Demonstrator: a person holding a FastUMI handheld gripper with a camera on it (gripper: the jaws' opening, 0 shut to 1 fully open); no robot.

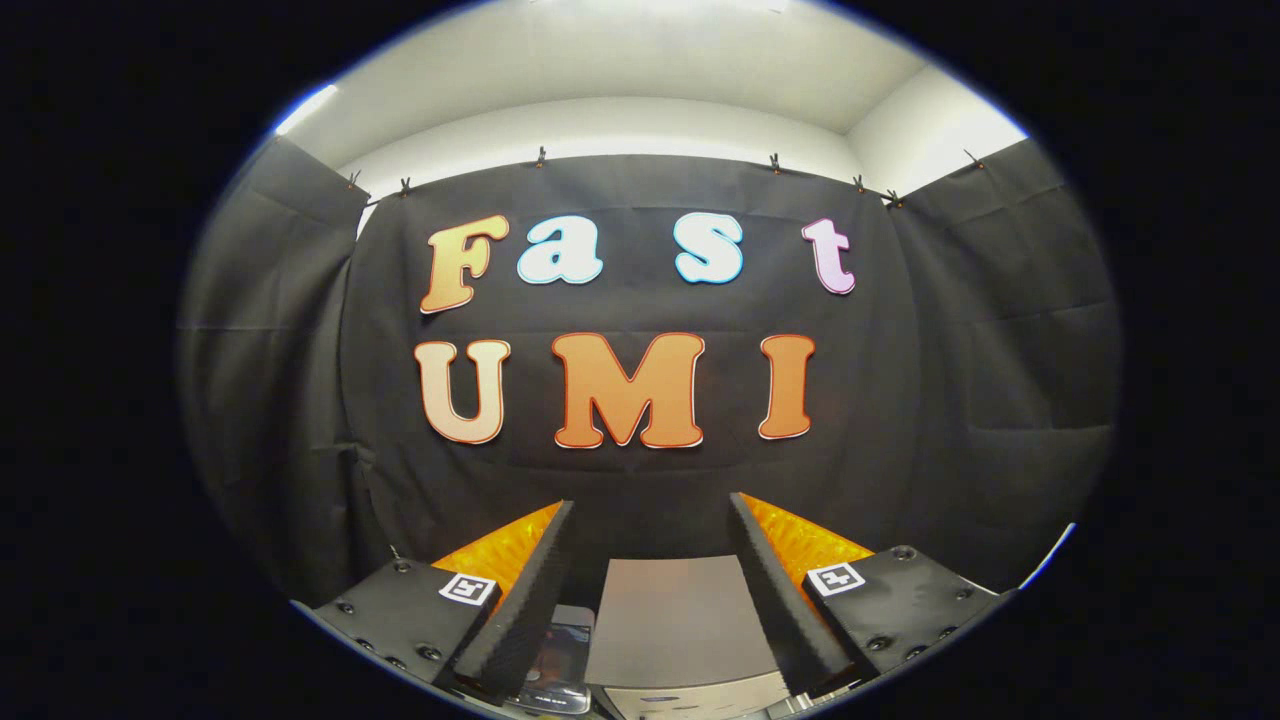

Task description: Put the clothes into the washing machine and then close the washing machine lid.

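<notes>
At the bottom of the frame the tongs [652, 520] stand spread with nothing between them, their inner faces ribbed. Just past them, bottom centre, lies a flat, smooth grey panel [672, 620], probably the washing machine's top, though whether its lid is up or down I cannot tell. Behind hangs the creased black cloth wall [950, 380]; no clothes are in sight, so the step cannot be judged.

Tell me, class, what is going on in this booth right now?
A handheld two-finger gripper is held up with its fingers open and nothing between them, pointing at the black cloth wall. Just below, between the fingers, lies the flat grey top of a boxy appliance, probably the washing machine. A small dark control panel sits beside it. Whether its lid is open or shut cannot be told.
</notes>
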